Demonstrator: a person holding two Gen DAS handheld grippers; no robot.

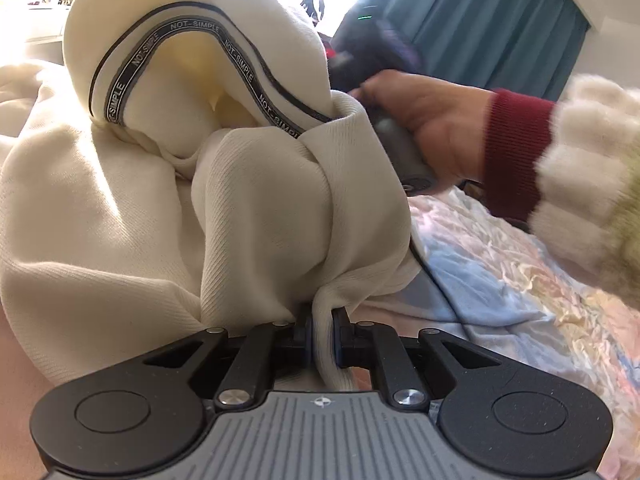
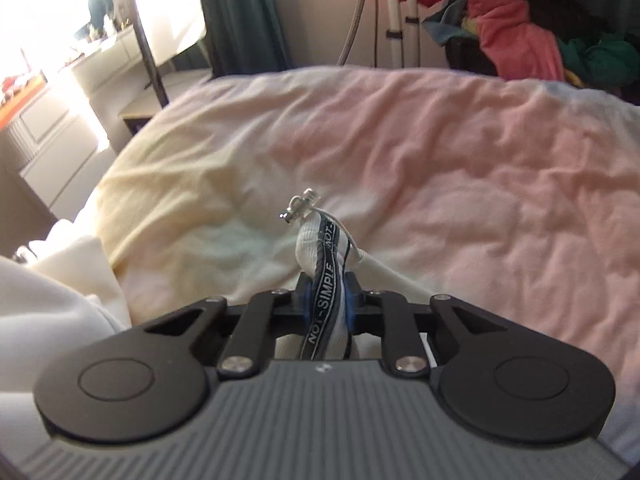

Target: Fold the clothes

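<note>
Only the right gripper (image 2: 327,312) view shows, perhaps, a zipper pull (image 2: 300,206).

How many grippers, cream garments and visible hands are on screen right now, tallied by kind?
Grippers: 2, the left gripper and the right gripper, both clamped on fabric
Cream hoodie: 1
Hands: 1, the right hand
Total: 4

The garment (image 1: 120,208) is cream, with a black tape (image 1: 124,80) printed "NOT-SIMPLE" in white. The bedspread (image 2: 460,168) is pale pink shading to yellow, with light blue patches in the left wrist view. The curtain (image 1: 492,28) is teal, the sleeve's cuff (image 1: 516,148) dark red under white fleece.
</note>
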